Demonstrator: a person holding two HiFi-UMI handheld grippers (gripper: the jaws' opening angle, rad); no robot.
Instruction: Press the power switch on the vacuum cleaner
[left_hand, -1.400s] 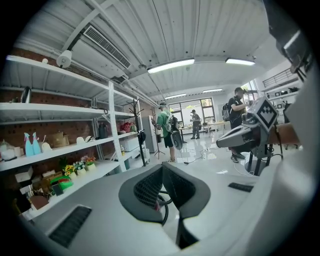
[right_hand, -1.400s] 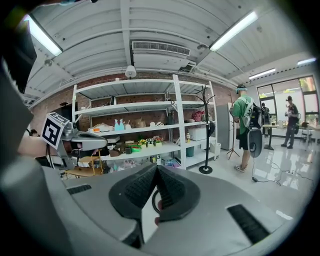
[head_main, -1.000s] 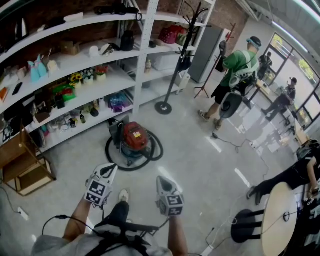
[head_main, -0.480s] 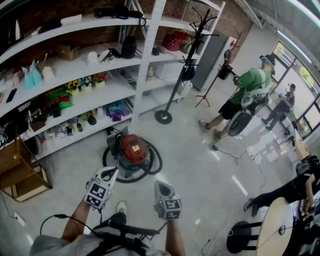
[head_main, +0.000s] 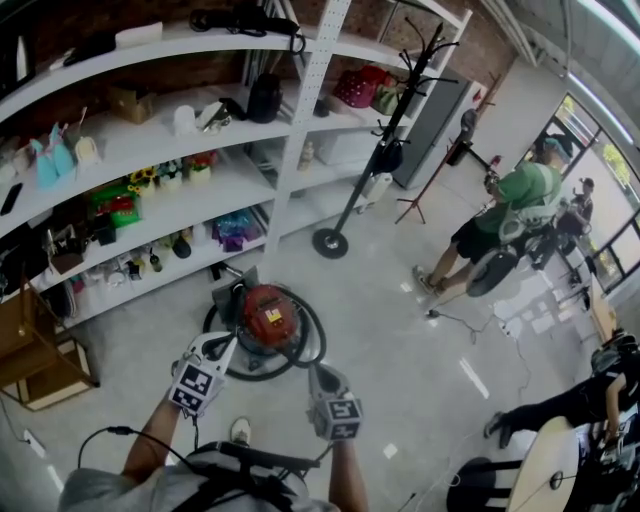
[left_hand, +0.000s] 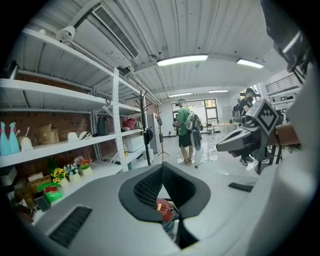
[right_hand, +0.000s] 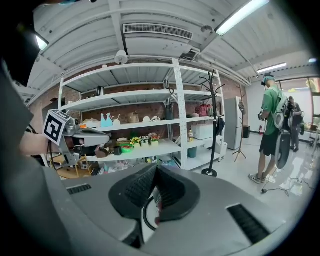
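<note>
Jaws together, left gripper (head_main: 221, 340) and right gripper (head_main: 319, 371) level, near vacuum cleaner (head_main: 268, 312)

White shelves, a coat stand and people across a pale floor.

Long white shelves (head_main: 140, 142) along the brick wall carry potted flowers (head_main: 165, 178) and a red bag (head_main: 352, 88). A black coat stand (head_main: 330, 243) rises just in front of them. A person in a green shirt (head_main: 522, 192) stands well apart from the shelves. A wooden crate (head_main: 40, 352) sits at the left. A round table (head_main: 545, 465) and a dark stool (head_main: 478, 478) are at the lower right.
</note>
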